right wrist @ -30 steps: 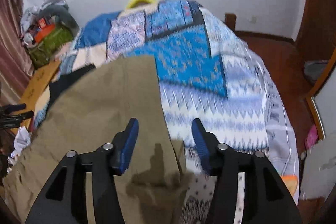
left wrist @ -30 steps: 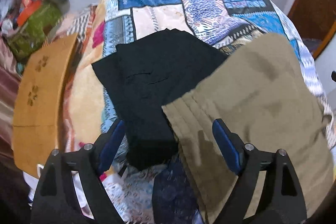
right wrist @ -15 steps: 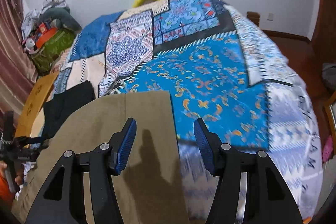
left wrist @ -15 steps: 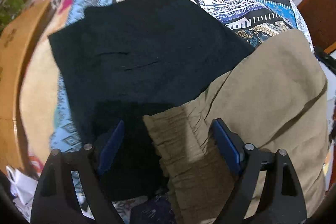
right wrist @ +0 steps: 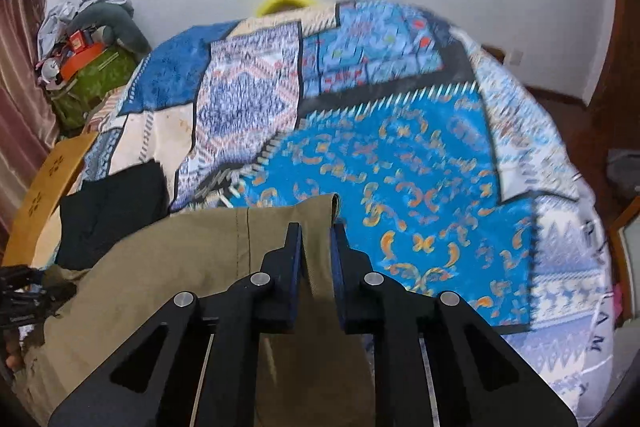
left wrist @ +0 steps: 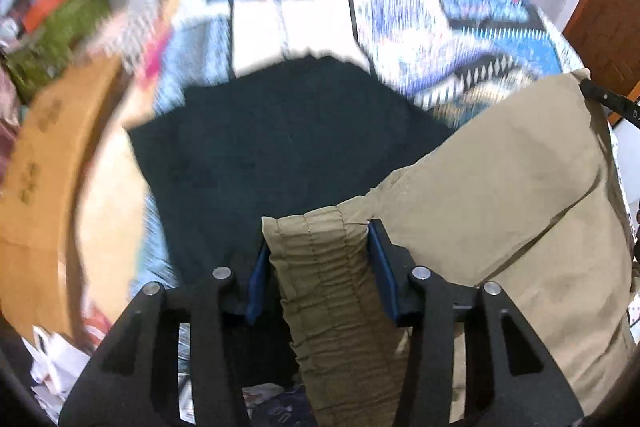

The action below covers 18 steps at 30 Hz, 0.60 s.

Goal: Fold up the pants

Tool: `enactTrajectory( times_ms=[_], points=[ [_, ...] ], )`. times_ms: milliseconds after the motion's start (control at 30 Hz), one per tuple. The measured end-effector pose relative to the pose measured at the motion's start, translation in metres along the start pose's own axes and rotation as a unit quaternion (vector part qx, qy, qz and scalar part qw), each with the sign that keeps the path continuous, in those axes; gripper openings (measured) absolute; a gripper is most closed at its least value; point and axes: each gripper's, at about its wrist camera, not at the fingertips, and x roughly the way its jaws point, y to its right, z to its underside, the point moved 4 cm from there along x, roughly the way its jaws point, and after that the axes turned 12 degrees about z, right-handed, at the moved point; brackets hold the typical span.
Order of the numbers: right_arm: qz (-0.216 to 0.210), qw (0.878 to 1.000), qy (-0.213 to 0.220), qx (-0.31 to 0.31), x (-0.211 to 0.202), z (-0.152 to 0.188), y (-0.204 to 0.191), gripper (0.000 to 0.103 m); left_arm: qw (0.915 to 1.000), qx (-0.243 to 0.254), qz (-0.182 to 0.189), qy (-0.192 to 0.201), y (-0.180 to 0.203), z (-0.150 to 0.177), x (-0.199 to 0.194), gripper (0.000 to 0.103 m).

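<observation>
Pants (left wrist: 500, 195), khaki and soft, hang slack between the two grippers above the patchwork bedspread (right wrist: 420, 187), partly over a dark folded garment (left wrist: 280, 147). Left gripper (left wrist: 318, 263) is clamped on the gathered elastic waistband, a thick, ridged bunch that looks like a sure hold. Right gripper (right wrist: 317, 239) pinches the far hem corner, jaws nearly together on thin cloth. Light fabric, I'd judge, floppy and prone to sagging in the middle, so corners and waistband are the places to grip. Thin hem could slip if tugged hard.
</observation>
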Motion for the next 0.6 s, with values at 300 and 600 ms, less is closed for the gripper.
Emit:
enactTrajectory(
  times_ms=[300, 600],
  points=[
    [0.007, 0.991, 0.131, 0.019, -0.119, -0.06, 0.008, 0.012, 0.9915, 0.024, 0.003, 0.128, 0.028, -0.041, -0.11, 0.046],
    [-0.016, 0.984, 0.173, 0.031, -0.222, -0.022, 0.022, 0.012, 0.9858, 0.063, 0.037, 0.151, 0.056, -0.006, -0.167, 0.046]
  ],
)
